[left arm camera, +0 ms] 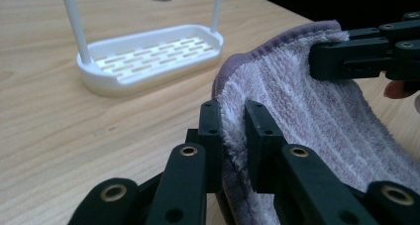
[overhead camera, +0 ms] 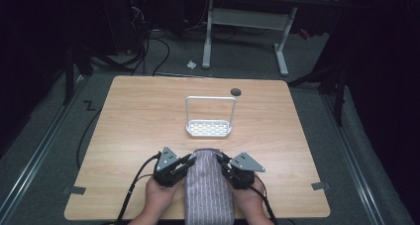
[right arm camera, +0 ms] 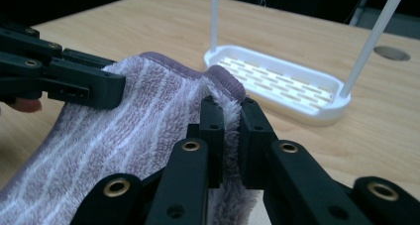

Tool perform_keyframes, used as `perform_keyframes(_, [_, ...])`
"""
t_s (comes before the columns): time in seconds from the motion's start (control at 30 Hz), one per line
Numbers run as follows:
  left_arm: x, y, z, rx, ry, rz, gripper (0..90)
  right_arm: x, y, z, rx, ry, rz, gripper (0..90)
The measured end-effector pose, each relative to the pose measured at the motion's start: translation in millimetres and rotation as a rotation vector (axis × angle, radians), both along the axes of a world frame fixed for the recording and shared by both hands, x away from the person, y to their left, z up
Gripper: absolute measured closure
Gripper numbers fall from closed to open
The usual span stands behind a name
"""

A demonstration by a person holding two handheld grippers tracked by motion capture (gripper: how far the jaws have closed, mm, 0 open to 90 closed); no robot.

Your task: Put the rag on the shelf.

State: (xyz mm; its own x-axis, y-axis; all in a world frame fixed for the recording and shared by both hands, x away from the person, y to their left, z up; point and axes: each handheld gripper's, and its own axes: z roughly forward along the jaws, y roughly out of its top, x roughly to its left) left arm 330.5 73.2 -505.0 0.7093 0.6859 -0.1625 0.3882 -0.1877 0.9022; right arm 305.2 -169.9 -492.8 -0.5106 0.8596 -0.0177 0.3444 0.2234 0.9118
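High view shows the left tool point(overhead camera: 189, 161) and right tool point(overhead camera: 221, 160) each clamped on an opposite edge of the towel point(overhead camera: 208, 185), apparently to lift it level off the table point(overhead camera: 138, 116) toward the rack point(overhead camera: 210, 117).

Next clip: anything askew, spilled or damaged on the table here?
Nothing stands out. The striped towel hangs over the near table edge, pinched at both sides by the left hand-held gripper and right hand-held gripper. The white rack stands upright.

You had the table point(overhead camera: 148, 116) evenly lit from above — surroundings stayed dark, near jaws slightly blurred.
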Motion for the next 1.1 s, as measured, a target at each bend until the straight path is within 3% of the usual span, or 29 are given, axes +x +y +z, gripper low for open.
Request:
perform_keyframes(0.07, [-0.5,-0.6,5.6,-0.004,-0.027,0.01,79.0,0.7,-0.1,3.5,0.006,-0.015,-0.001,83.1])
perform_keyframes(0.17, [1.9,-1.7,10.0,-0.01,-0.031,0.017,79.0,3.1,-0.8,6.4,0.012,-0.03,0.0,83.1])
perform_keyframes(0.23, [4.6,-1.3,20.0,-0.051,-0.034,0.031,79.0,7.8,-2.2,11.9,0.023,-0.051,0.003,83.0])
perform_keyframes(0.6, [11.8,-9.0,58.9,-0.05,-0.127,0.047,79.3,17.1,-10.6,40.9,0.058,-0.151,-0.018,83.0])
perform_keyframes(0.8, [12.3,-12.2,80.9,-0.074,-0.176,0.047,79.4,18.2,-16.2,65.3,0.099,-0.215,-0.028,83.0])
perform_keyframes(0.83, [11.3,-12.8,88.6,-0.092,-0.191,0.048,79.5,17.9,-16.9,69.3,0.102,-0.229,-0.03,83.0])
perform_keyframes(1.1, [13.0,-13.5,118.1,-0.111,-0.258,0.051,79.5,16.1,-16.7,103.5,0.119,-0.309,-0.025,83.0])
